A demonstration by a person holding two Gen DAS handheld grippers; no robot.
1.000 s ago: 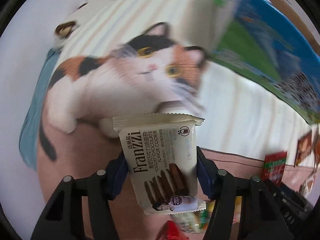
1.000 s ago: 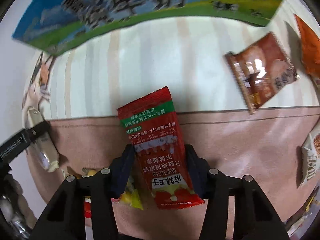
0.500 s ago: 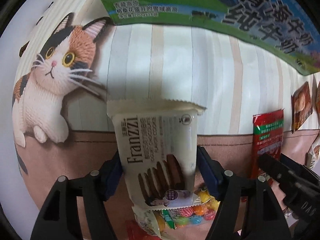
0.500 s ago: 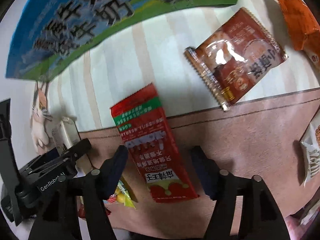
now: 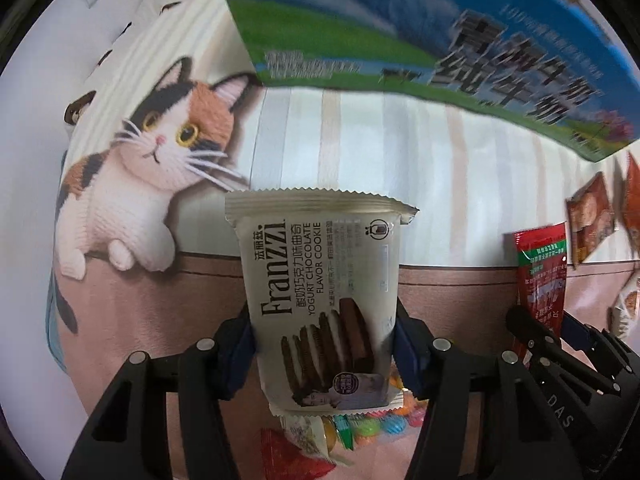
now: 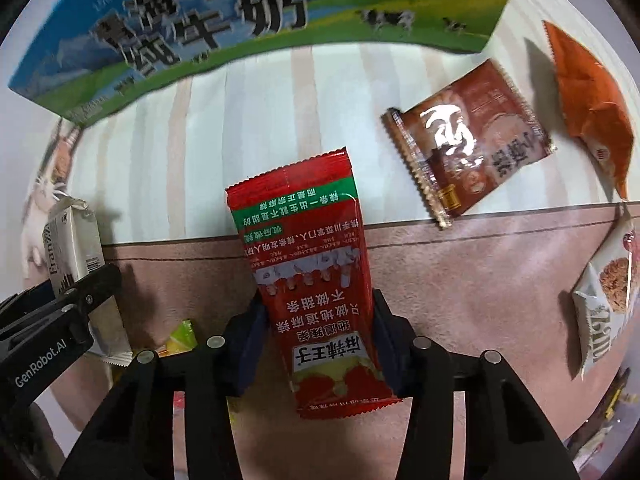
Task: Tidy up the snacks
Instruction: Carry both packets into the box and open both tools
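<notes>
The left gripper (image 5: 324, 344), jaws just closing, pinches the cookie pack (image 5: 320, 300). The right gripper (image 6: 320, 336), jaws likewise just closing, pinches the red packet (image 6: 308, 280) near the milk box (image 6: 240, 12).

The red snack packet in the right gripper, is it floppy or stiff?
The red snack packet probably bends easily: it is a thin, flat foil pouch with crimped ends. It likely weighs little, since the right gripper holds it by its lower part and the rest stands out unsupported. Its glossy film may be slippery.
</notes>
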